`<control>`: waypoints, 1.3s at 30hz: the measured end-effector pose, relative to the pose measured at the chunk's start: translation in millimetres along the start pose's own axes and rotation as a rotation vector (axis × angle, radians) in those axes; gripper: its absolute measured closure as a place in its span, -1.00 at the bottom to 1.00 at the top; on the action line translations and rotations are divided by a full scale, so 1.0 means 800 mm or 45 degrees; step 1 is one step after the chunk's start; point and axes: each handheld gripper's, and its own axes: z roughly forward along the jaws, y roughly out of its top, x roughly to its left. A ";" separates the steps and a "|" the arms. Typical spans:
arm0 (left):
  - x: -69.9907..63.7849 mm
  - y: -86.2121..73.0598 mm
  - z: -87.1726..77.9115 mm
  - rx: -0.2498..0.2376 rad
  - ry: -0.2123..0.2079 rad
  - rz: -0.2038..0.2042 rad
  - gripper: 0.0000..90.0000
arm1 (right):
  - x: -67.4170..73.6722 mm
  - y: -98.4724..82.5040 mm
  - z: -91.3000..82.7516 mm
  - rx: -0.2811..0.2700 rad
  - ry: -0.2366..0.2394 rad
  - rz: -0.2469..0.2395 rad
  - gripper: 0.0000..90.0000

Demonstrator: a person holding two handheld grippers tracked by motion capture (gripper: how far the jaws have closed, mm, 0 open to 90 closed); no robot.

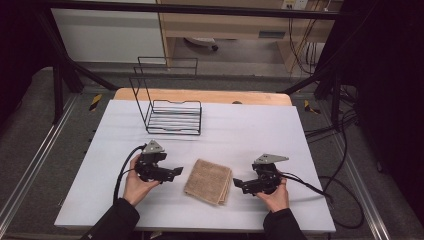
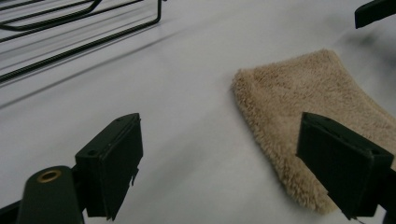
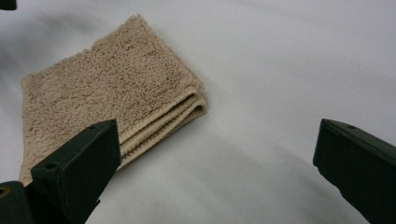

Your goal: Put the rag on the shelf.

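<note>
beige folded towel (image 1: 208,181), near edge hidden behind left claw (image 2: 233,172)

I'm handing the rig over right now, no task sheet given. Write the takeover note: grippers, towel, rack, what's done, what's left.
Left gripper: open, holding nothing, just left of the towel.
Right gripper: open, holding nothing, just right of the towel.
Towel: folded, flat on the white table between the grippers.
Wire rack: at the table's far side, nothing in it.
Done: nothing gripped yet.
Left: unknown; probably grasp the towel.

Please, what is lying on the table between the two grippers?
A folded beige towel lies between the left gripper and the right gripper, touching neither; the high view shows this.
</note>
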 end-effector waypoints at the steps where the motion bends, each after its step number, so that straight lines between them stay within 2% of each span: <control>1: -0.002 0.003 0.004 0.006 0.000 -0.004 -0.64 | 0.000 0.000 0.000 -0.002 -0.001 0.002 -0.97; 5: -0.009 0.014 0.023 0.027 0.029 -0.010 -0.52 | 0.000 -0.001 0.000 -0.007 0.000 -0.003 -0.96; 12: -0.014 0.026 0.050 0.055 0.004 -0.054 -0.21 | 0.001 -0.001 0.000 -0.006 0.000 0.002 -0.95; 20: -0.024 0.034 0.080 0.116 0.012 -0.057 0.16 | 0.001 -0.001 0.001 -0.006 0.007 -0.002 -0.93; 26: -0.024 0.033 0.093 0.163 -0.013 -0.070 0.49 | 0.001 -0.001 0.000 -0.012 0.007 0.002 -0.92; 31: -0.025 0.031 0.099 0.182 -0.040 -0.084 0.67 | 0.001 -0.001 0.001 -0.007 0.011 0.003 -0.92; 39: -0.026 0.030 0.099 0.191 -0.049 -0.088 0.86 | 0.001 -0.001 0.002 -0.006 0.016 0.001 -0.90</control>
